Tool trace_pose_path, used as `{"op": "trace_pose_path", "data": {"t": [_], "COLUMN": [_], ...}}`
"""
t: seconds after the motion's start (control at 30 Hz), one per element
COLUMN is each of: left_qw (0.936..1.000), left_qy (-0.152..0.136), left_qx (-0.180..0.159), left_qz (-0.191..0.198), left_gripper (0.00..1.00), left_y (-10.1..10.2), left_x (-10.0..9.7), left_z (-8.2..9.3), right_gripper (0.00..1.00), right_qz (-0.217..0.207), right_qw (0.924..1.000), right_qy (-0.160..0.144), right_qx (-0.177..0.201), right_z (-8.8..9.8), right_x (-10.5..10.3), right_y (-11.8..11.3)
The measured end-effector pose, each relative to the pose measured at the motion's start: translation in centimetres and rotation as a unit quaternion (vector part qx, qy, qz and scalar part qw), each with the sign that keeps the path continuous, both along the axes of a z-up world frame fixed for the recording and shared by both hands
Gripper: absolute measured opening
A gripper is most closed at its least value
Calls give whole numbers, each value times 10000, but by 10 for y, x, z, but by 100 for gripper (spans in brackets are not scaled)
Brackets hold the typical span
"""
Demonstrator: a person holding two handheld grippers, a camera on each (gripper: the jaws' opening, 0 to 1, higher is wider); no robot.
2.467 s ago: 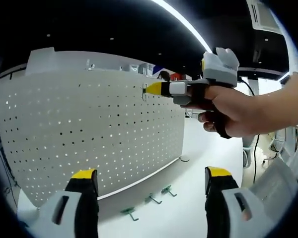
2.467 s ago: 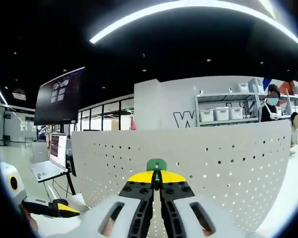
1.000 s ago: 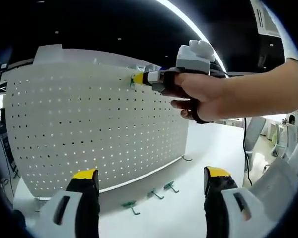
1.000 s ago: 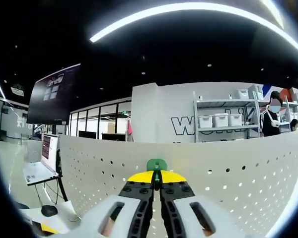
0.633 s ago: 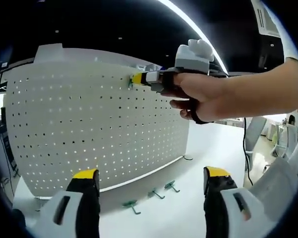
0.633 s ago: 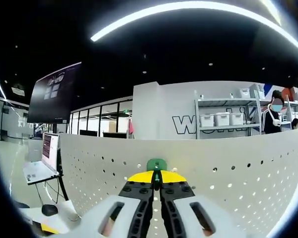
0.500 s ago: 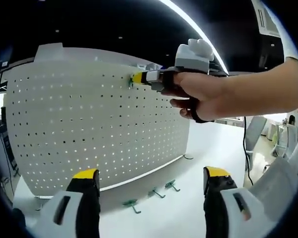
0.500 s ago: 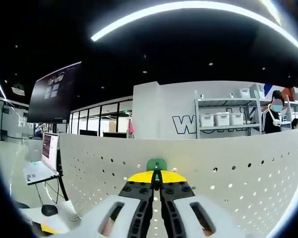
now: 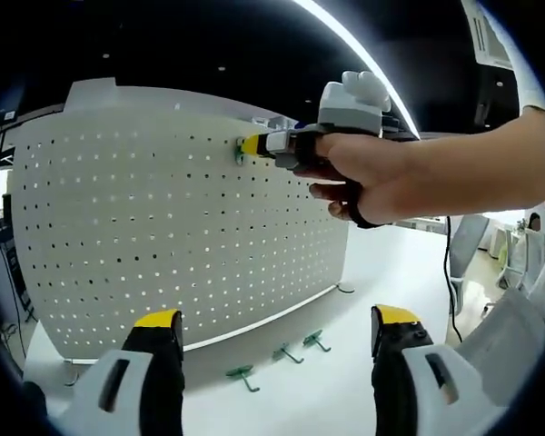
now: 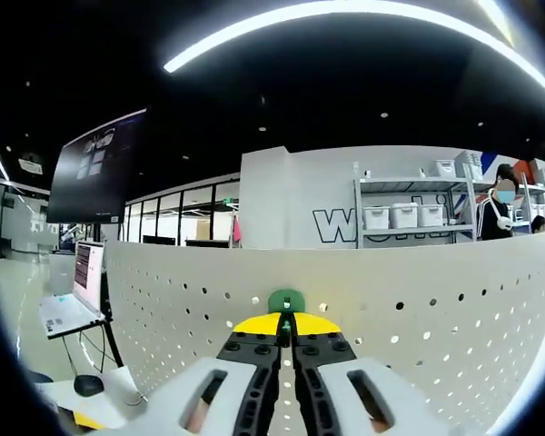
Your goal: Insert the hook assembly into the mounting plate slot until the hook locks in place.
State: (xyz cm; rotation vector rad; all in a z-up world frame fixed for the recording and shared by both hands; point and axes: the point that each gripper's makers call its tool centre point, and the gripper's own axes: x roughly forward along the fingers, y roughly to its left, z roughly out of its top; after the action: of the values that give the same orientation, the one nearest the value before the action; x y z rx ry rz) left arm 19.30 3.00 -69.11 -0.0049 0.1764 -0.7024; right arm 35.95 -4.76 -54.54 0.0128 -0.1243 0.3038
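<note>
The hook (image 10: 286,301), small and green, we pinch in our right gripper (image 10: 286,325) against the pegboard (image 9: 163,236), our left gripper (image 9: 272,331) wide open.

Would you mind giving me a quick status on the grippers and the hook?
Right gripper shut on green hook, pressed to upper pegboard. Left gripper open, empty, low. Three spare hooks on table at the board's foot; nothing in the way.

Left gripper view back from pegboard (image 9: 163,227), right gripper view close against it.
</note>
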Motion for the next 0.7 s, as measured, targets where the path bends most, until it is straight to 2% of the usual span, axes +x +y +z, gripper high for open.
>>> {"op": "trace_pose_path", "data": {"t": [0.33, 0.47, 0.5, 0.7], "left_qw": [10000, 10000, 10000, 10000], "left_qy": [21, 25, 24, 44], "left_qx": [7, 5, -1, -23], "left_qz": [-7, -17, -25, -9], "left_gripper": [87, 87, 87, 87], "left_y": [1, 0, 0, 1], "left_x": [-2, -2, -3, -5], "left_z": [0, 0, 1, -1], "right_gripper": [1, 1, 1, 1], "right_qz": [-479, -681, -727, -849], "right_qw": [9987, 9976, 9973, 9963], "right_qy": [36, 43, 68, 86], "right_qx": [-150, -100, 41, -57], "right_z": [-3, -4, -4, -5], "right_x": [4, 5, 5, 5], "right_y": [2, 2, 1, 1]}}
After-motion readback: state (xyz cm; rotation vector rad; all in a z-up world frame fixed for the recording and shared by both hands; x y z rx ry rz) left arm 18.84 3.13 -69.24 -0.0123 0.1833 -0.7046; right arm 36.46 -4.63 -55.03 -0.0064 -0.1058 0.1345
